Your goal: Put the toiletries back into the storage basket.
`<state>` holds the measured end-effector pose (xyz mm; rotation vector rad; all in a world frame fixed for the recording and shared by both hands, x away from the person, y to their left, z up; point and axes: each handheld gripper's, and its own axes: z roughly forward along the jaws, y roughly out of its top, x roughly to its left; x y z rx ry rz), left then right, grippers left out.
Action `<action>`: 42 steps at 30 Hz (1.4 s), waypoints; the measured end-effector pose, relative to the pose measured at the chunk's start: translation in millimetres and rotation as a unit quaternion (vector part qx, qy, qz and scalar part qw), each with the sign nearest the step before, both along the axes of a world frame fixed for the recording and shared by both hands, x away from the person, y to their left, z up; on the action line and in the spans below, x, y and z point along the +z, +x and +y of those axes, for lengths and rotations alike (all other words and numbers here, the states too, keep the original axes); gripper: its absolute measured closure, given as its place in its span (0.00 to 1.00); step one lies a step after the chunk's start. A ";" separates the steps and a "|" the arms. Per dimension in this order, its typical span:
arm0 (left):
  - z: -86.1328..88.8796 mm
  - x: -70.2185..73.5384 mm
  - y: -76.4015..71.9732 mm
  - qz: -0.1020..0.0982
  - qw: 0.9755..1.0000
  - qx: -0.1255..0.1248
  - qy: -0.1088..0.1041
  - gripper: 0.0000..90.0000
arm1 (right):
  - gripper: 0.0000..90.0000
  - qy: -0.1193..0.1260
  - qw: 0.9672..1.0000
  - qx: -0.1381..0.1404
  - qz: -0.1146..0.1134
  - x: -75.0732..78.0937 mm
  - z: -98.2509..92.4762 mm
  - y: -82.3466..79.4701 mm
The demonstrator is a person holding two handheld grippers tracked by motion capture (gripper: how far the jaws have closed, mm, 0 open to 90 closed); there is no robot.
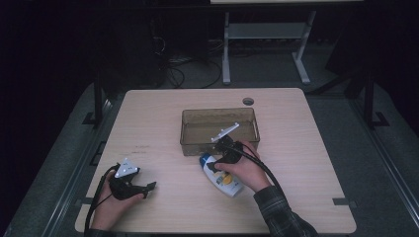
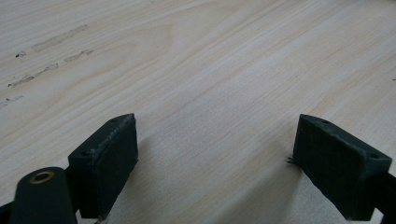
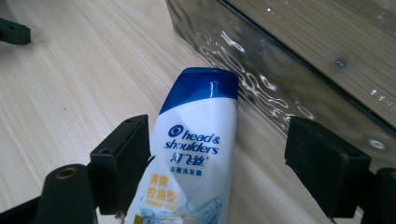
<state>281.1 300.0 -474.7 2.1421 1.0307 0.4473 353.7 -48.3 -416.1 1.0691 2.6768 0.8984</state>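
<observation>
A white shampoo bottle (image 1: 225,178) with a blue cap lies flat on the wooden table (image 1: 148,128), just in front of a clear plastic bin (image 1: 197,146). My right gripper (image 1: 216,167) hovers over the bottle's cap end. In the right gripper view the bottle (image 3: 198,140) lies between the jaws of that gripper (image 3: 223,161): the left pad (image 3: 122,161) is at its edge, the right pad (image 3: 322,163) stands clear of it, so the gripper is open. My left gripper (image 1: 148,187) rests at the table's front left, open (image 2: 210,158) over bare wood.
The bin's wavy clear wall (image 3: 261,70) runs close behind the bottle's cap. A cable hole (image 1: 248,101) sits near the table's far edge. Faint dark marks (image 2: 44,70) streak the wood ahead of the left gripper. Desk legs and cables stand beyond the table.
</observation>
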 end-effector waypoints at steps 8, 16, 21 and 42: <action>0.0 0.0 0.0 0.000 1.000 0.000 0.000 0.14 | 0.24 -0.013 1.000 0.001 0.017 -9.3 9.7 2.8; 0.1 0.0 -0.1 0.000 1.000 0.000 0.000 0.14 | 0.24 -0.031 0.999 0.003 0.028 -17.3 21.7 4.4; 0.1 0.0 -0.1 0.000 1.000 -0.001 0.000 0.14 | 0.23 -0.046 0.998 0.001 0.030 -23.1 28.9 4.9; 0.3 0.0 -0.3 0.000 1.000 -0.001 0.000 0.14 | 0.31 -0.093 0.995 0.007 0.035 -32.8 41.3 2.2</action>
